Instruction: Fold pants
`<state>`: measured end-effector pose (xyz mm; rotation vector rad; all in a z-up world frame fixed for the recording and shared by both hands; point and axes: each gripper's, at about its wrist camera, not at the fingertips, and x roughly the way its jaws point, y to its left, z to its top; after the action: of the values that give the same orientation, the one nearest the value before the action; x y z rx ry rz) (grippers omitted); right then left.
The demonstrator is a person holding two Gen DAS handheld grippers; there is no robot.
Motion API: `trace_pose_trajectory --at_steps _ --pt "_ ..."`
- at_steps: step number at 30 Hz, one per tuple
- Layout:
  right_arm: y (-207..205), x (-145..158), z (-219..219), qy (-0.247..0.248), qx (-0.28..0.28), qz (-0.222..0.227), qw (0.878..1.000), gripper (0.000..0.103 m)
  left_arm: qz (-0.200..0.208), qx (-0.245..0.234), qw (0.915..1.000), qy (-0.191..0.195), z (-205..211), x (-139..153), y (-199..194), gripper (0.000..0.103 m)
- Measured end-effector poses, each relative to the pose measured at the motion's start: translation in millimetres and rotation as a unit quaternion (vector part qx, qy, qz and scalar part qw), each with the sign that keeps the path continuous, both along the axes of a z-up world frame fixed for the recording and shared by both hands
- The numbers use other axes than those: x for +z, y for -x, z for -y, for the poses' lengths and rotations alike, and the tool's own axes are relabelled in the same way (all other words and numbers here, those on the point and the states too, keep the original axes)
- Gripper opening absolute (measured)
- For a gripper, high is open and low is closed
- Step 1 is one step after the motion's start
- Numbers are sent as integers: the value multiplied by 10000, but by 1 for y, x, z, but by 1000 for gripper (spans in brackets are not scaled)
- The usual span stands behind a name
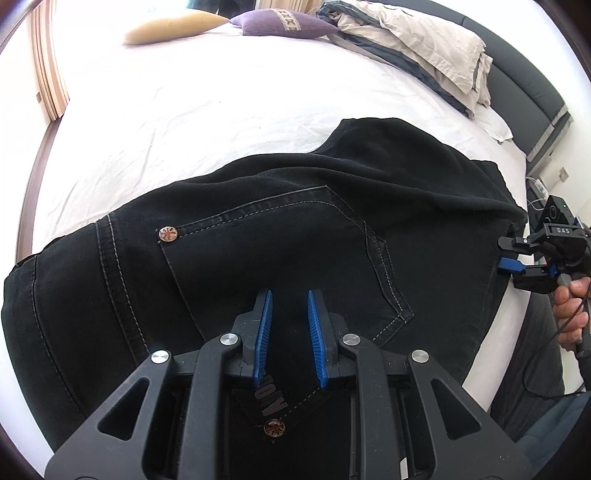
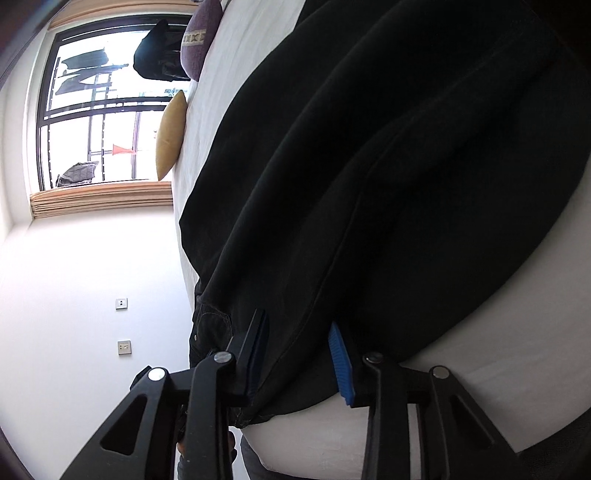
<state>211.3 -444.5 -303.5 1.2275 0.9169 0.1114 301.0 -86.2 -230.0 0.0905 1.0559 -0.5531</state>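
Pants (image 1: 280,229) of black denim with pale stitching lay across the near part of the white-sheeted bed (image 1: 184,110), back pocket and a copper rivet (image 1: 168,233) facing up, one layer folded over on the far right. The left gripper (image 1: 290,295) hovered over the pocket, its blue pads apart with nothing between them. At the right edge the right gripper (image 2: 299,332) had its blue pads on either side of a thick fold of the fabric, gripping it. A yellow cushion (image 1: 173,26), a purple cushion (image 1: 280,22) and crumpled beige bedding (image 1: 424,48) lay at the far side.
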Motion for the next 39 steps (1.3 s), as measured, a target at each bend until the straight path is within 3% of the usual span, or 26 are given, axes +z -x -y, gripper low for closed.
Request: trace_pose_trajectory --at_steps 5,10,14,16,17,18,20,21,23,25,27,28,32,37,38,39 --pt "4 5 -13 258 42 51 9996 11 71 6 9999 -158 0 -2 -2 19" --pt "11 13 -35 20 142 146 9998 11 156 -135 9992 -344 -7 -2 -8 19" --pt "11 -11 -38 212 279 -39 9994 8 242 19 9988 -429 -24 5 -11 19" --pt "14 -2 -39 317 450 -32 9985 15 385 215 9978 -504 -40 15 -5 19" --pt "13 4 -42 347 523 -30 9980 28 453 361 9972 -470 -52 21 -1 19" --pt "13 10 -45 316 570 41 9979 50 483 532 9967 -379 -65 27 3 19" --pt "15 22 -54 357 650 238 9970 77 505 1028 9931 -251 -96 36 13 19" --pt "15 25 -60 408 710 288 9962 81 479 1299 9903 -131 -112 41 19 19" --pt "11 22 -71 353 901 220 9951 81 285 1876 9811 369 -147 46 34 20" --pt "10 19 -78 299 979 215 9945 81 41 2405 9666 886 -176 47 51 32" --pt "9 20 -79 331 1005 242 9941 81 -145 2773 9498 1442 -194 45 74 73" --pt "9 19 -78 298 1000 252 9942 81 -221 2842 9435 1688 -196 43 84 76" --pt "10 18 -72 233 931 232 9951 75 -491 2880 9347 2025 -180 36 110 76" --pt "7 16 -78 260 946 260 9948 72 -739 2902 9371 1793 -156 16 120 73" --pt "6 18 -79 263 966 264 9946 70 -731 2944 9353 1821 -156 13 120 68" --pt "7 18 -79 267 979 262 9945 67 -708 2962 9342 1859 -155 12 119 55"
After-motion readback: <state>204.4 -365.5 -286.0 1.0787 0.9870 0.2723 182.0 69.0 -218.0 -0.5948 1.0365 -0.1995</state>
